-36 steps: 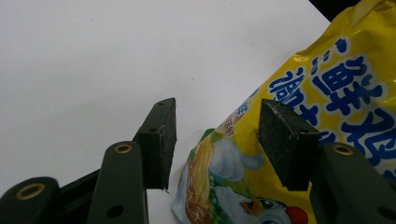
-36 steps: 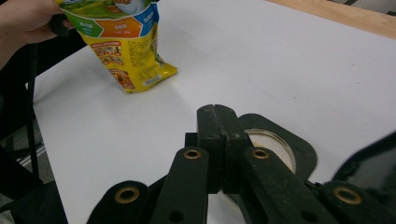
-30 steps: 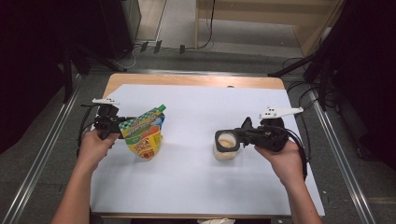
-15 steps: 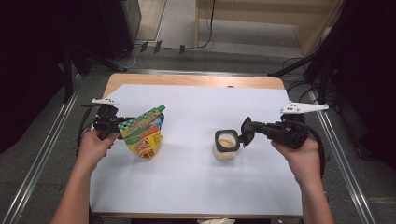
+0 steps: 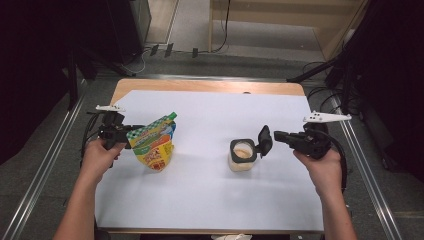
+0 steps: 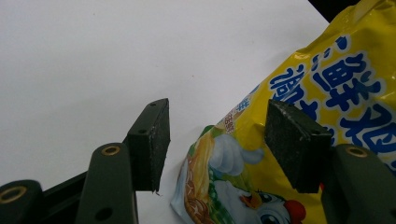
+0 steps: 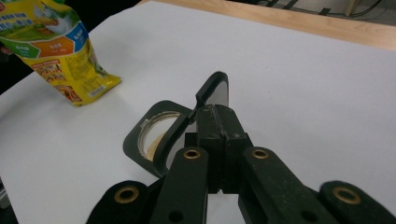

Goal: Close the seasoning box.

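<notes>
Left gripper: parked at the left edge of the white sheet, jaws have just been opening. In the left gripper view the pads stand apart with a corner of the pouch between them; neither pad looks like it's pressing, so I'd call it let go.

Pouch: yellow and green snack bag, standing up on its base just beside the left jaws, leaning a bit toward them.

Pouch risk: with the grip released it's balancing on its own. If the left jaws brush it on the way out, my guess is it tips over.

Jar: small jar of pale powder right of the middle of the sheet, well apart from the pouch. Black flip lid is swung open and stands up on its right side.

Right gripper: jaws clenched tight, nothing visibly between them. In the right gripper view the tips sit right at the raised lid, touching or nearly so; can't tell which.

Jar risk: it's light, open, and nothing is steadying it. A push on the lid from the closed tips could slide or topple it and dump powder on the sheet.
</notes>
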`<state>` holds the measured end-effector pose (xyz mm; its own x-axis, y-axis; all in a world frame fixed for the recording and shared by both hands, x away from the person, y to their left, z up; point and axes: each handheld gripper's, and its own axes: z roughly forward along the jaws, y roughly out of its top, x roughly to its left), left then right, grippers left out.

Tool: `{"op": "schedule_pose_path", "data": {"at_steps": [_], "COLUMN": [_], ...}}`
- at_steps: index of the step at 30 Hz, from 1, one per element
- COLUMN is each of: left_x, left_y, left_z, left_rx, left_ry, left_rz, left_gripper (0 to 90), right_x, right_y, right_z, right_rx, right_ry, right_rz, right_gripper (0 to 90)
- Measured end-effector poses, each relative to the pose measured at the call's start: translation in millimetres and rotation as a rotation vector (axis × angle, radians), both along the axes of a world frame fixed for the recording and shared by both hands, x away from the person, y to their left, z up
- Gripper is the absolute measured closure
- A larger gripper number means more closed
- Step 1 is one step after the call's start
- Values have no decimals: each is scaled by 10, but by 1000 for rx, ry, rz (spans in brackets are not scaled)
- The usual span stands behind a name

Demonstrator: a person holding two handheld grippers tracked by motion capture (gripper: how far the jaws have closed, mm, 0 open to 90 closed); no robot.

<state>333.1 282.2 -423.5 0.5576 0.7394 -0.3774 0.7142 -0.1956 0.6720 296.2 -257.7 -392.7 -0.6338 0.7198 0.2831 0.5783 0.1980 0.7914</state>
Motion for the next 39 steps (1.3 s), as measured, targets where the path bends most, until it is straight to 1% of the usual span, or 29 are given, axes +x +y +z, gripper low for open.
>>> {"op": "schedule_pose_path", "data": {"at_steps": [7,10,12,21,25,29,32,36,39], "left_x": [-9,-9,-8,-2,2,0,-2,0,1], "left_y": [33,46,53,47,51,51,49,52,52], "left_z": [17,16,16,6,0,2,4,8,6], "left_rx": [-8,-10,-9,-3,-5,-9,-9,-8,-8], "left_ry": [-7,-5,-4,0,2,2,3,-2,1], "left_rz": [14,17,18,14,11,10,10,18,17], "left_gripper": [416,416,416,417,416,415,415,415,414], "right_x": [50,71,78,65,43,35,32,20,14], "right_y": [104,124,132,179,206,259,294,341,380], "right_z": [-169,-237,-256,-259,-214,-211,-220,-221,-223], "right_rx": [-18,-17,-18,-26,1,-6,0,-6,4], "right_ry": [33,48,52,52,40,37,36,34,34], "right_rz": [10,11,11,23,39,55,60,71,83], "right_gripper": [900,900,900,900,900,900,900,900,900]}}
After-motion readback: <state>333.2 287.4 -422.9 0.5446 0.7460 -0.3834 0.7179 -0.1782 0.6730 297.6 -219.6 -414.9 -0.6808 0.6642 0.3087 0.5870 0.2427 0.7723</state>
